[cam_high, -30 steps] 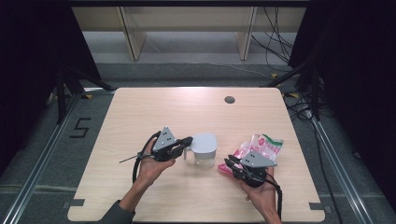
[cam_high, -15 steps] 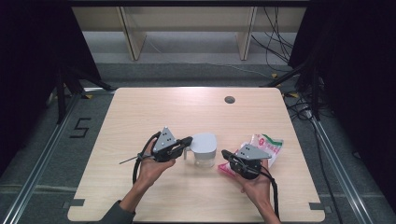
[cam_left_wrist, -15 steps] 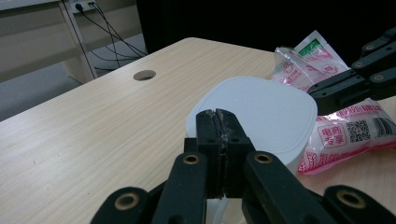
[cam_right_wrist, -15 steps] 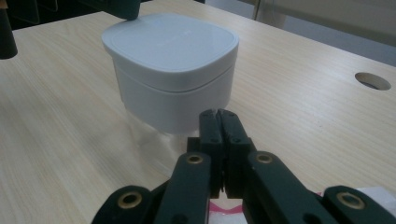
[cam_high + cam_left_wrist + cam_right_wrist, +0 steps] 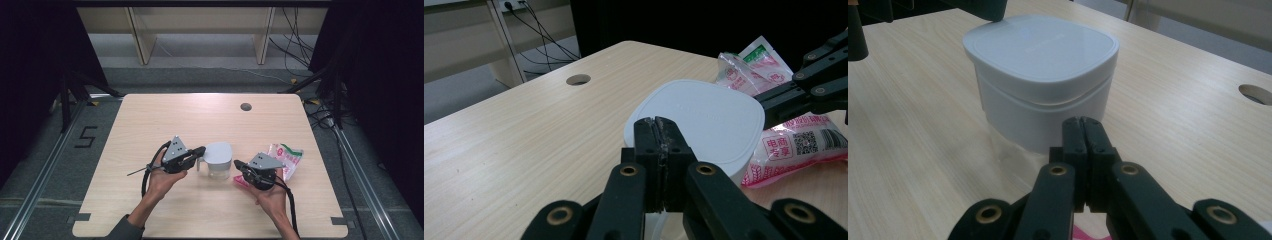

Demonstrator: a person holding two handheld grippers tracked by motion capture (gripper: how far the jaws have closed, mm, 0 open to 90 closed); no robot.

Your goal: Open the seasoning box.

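1. Table [image 5: 150,125]: light wood-grain top with rounded corners; a round cable hole [image 5: 245,106] near its far edge; the hole also showed in the left gripper view [image 5: 578,79] and at the edge of the right gripper view [image 5: 1255,93].

2. White container [image 5: 218,160]: squarish tub with rounded corners and a fitted white lid; stood upright on the table, slightly toward the person's side of the middle, between the two grippers; lid on; seen close in the left gripper view [image 5: 709,125] and the right gripper view [image 5: 1043,75].

3. Left gripper [image 5: 201,150]: held in the person's left hand [image 5: 162,177], pointed toward the container's left side; jaws pressed fully together, nothing visibly between them; in the left gripper view [image 5: 658,122] the closed tips lay at the rim of the lid, contact not certain; a grey three-cornered plate on top and a black cable trailing toward the person.

4. Right gripper [image 5: 237,164]: held in the person's right hand [image 5: 272,195], pointed toward the container's right side; jaws had just been closing and stood pressed together with nothing between them; in the right gripper view [image 5: 1083,122] the tips were just in front of the container's lower wall, near but apparently apart.

5. Snack packet [image 5: 286,159]: clear plastic bag with pink, red and green print; lay flat on the table right of the container, partly under the right gripper; visible behind the container in the left gripper view [image 5: 794,140].
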